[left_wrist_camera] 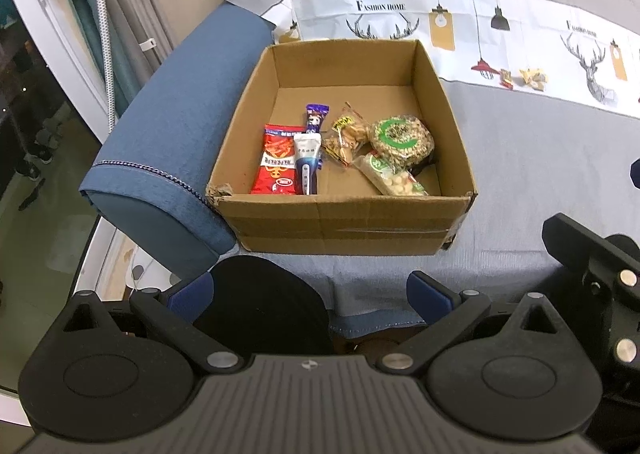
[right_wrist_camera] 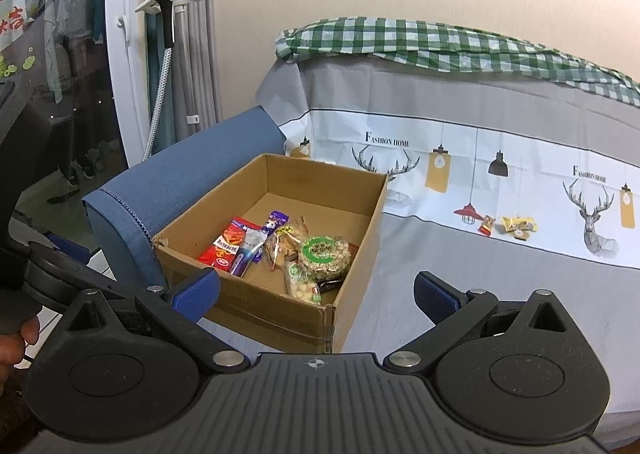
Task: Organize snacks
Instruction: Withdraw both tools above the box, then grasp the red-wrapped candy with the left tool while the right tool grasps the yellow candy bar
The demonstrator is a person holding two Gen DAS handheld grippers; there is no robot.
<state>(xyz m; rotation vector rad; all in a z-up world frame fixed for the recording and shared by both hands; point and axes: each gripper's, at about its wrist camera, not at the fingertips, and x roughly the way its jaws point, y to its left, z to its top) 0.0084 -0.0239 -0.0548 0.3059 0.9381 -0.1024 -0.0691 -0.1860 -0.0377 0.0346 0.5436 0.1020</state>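
Note:
An open cardboard box (left_wrist_camera: 344,221) (right_wrist_camera: 280,318) sits on the grey-covered sofa seat beside the blue armrest. Inside lie a red packet (left_wrist_camera: 278,159) (right_wrist_camera: 224,246), a purple bar (left_wrist_camera: 316,117), a white-blue sachet (left_wrist_camera: 307,163), a clear biscuit bag (left_wrist_camera: 346,133), a round green-labelled cake (left_wrist_camera: 402,139) (right_wrist_camera: 326,256) and a bag of white balls (left_wrist_camera: 394,175). A small red snack (left_wrist_camera: 506,78) (right_wrist_camera: 487,225) and a yellow one (left_wrist_camera: 534,78) (right_wrist_camera: 519,227) lie on the seat to the right. My left gripper (left_wrist_camera: 312,294) and right gripper (right_wrist_camera: 316,294) are open and empty, in front of the box.
The blue sofa armrest (left_wrist_camera: 172,141) (right_wrist_camera: 168,189) stands left of the box. The printed grey cover (left_wrist_camera: 540,181) spreads to the right. A green checked cloth (right_wrist_camera: 440,41) lies on the sofa back. A garment steamer (right_wrist_camera: 164,13) and curtains stand at the left.

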